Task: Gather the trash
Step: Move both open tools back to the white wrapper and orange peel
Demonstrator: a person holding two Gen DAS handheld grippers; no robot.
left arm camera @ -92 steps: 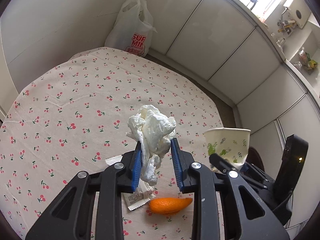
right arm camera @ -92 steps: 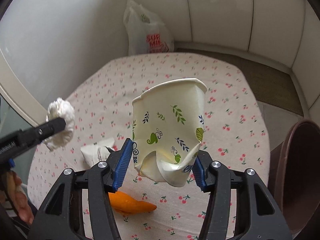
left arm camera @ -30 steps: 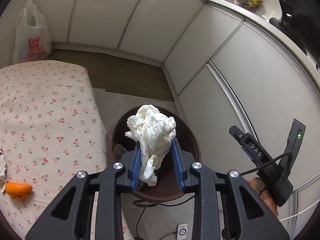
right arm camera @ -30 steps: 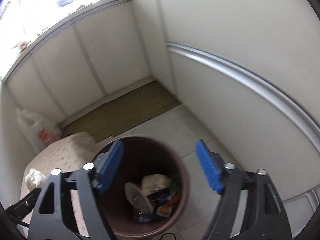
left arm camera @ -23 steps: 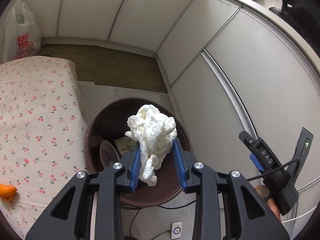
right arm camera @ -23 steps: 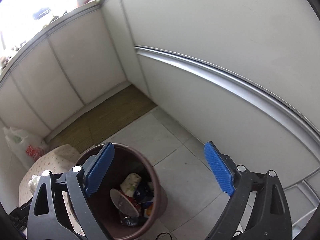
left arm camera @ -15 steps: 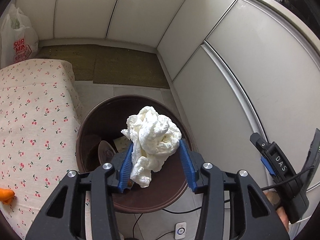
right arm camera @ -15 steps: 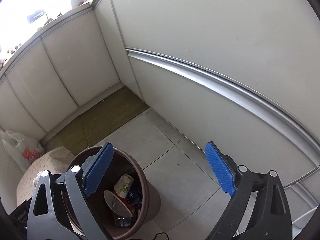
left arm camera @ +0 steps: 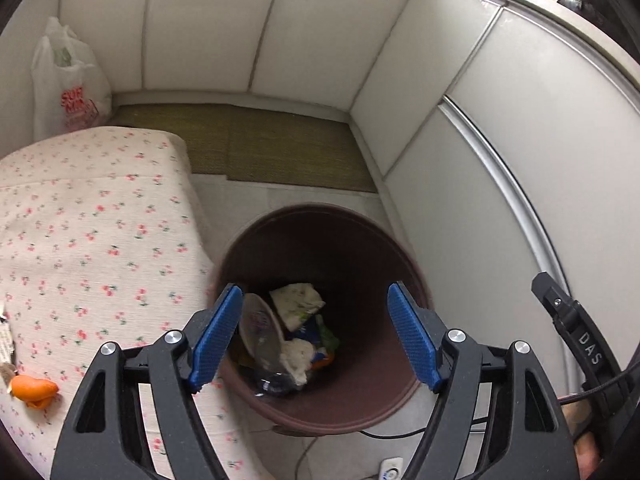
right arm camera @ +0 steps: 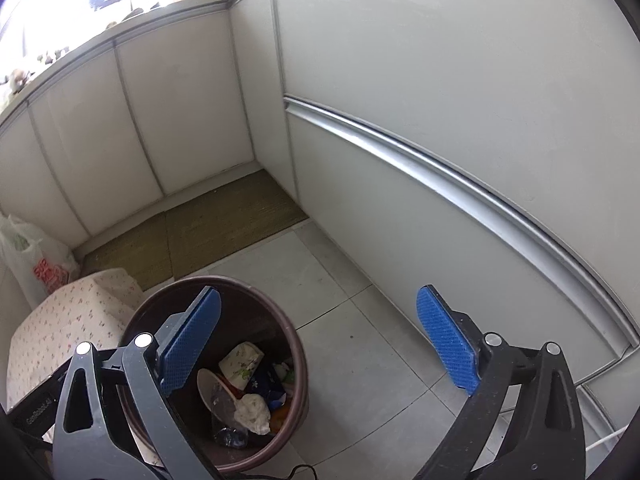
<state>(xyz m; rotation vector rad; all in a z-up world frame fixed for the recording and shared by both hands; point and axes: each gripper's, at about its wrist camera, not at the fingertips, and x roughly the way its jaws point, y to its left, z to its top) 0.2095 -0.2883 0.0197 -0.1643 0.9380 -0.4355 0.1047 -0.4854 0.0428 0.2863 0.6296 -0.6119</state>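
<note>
Grey floor tiles (right arm camera: 360, 344) | round brown bin (left arm camera: 384, 400); crumpled white tissue (left arm camera: 298, 356) inside | left tongs (left arm camera: 316, 336) just opened, empty; right tongs (right arm camera: 320, 344) wide, empty

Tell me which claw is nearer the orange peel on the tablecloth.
Left. The left claw hangs open over the bin, beside the table where the orange peel lies. The right claw is farther, past the bin.

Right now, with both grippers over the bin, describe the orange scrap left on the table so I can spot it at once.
Start at the table with the cherry-print cloth, left of the brown trash bin in the left wrist view. Follow the cloth to its near left edge: the orange peel lies there, beside a scrap of printed paper. It is the only bright orange thing on the cloth.
</note>
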